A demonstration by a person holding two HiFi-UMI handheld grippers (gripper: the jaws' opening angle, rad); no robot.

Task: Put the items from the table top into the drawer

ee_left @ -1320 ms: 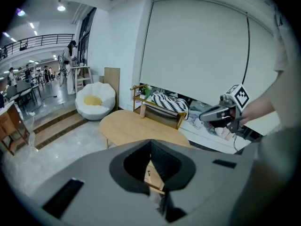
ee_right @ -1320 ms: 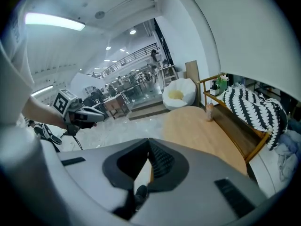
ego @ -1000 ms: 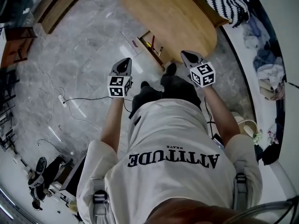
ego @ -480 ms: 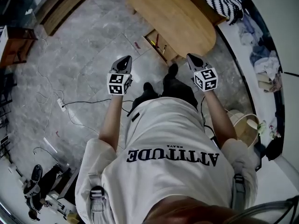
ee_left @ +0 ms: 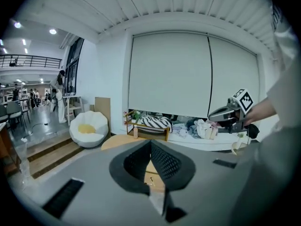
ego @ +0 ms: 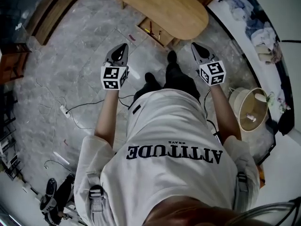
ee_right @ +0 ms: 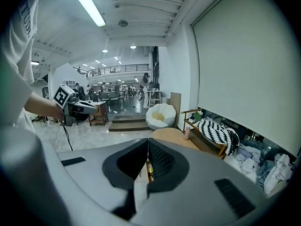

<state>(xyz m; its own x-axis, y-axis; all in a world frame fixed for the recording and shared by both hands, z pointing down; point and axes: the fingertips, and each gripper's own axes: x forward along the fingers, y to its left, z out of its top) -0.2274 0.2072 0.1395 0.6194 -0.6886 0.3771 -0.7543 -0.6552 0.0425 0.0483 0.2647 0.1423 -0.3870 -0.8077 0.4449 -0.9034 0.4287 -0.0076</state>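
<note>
The oval wooden table (ego: pixel 162 8) stands at the top of the head view with a bare top. Its drawer (ego: pixel 153 32) is pulled open toward me, with small items inside, one of them yellow. My left gripper (ego: pixel 121 48) hangs in the air over the marble floor, left of the drawer. My right gripper (ego: pixel 195 47) hangs right of the drawer. Both are shut and hold nothing. In the left gripper view the left gripper (ee_left: pixel 150 144) has its pads meeting, and the drawer (ee_left: pixel 151 178) shows below them. The right gripper (ee_right: pixel 148 142) looks the same, pointing at the table (ee_right: pixel 171 135).
A power strip with cables (ego: pixel 63 109) lies on the floor at the left. A round cream lampshade (ego: pixel 251 109) sits at the right. Clothes (ego: pixel 263 32) are piled along the wall. A white beanbag chair (ee_right: pixel 160 116) and a striped cushion on a bench (ee_right: pixel 216 133) stand beyond the table.
Both grippers have risen and spread a little. The person has backed off from the table, so the table and open drawer sit farther off at the top of the head view.
</note>
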